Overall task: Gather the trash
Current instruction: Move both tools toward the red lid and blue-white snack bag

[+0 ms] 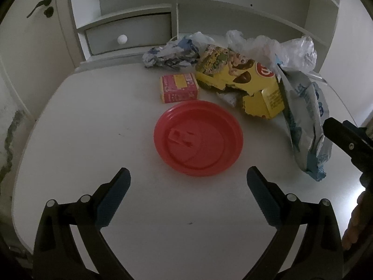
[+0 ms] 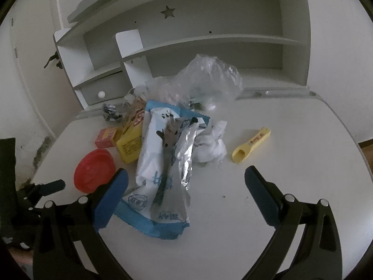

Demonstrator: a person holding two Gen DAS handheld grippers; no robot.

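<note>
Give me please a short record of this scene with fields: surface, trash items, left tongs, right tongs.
surface: white table
trash items: red lid, pink box, yellow carton, blue-white pouch, clear bag, white tissue, yellow scoop
left tongs: open, empty, facing the red lid
right tongs: open, empty, above the pouch

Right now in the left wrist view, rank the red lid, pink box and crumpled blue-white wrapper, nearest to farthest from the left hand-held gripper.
1. red lid, just ahead of the left hand-held gripper
2. pink box, behind the lid
3. crumpled blue-white wrapper, at the back by the drawer
</note>
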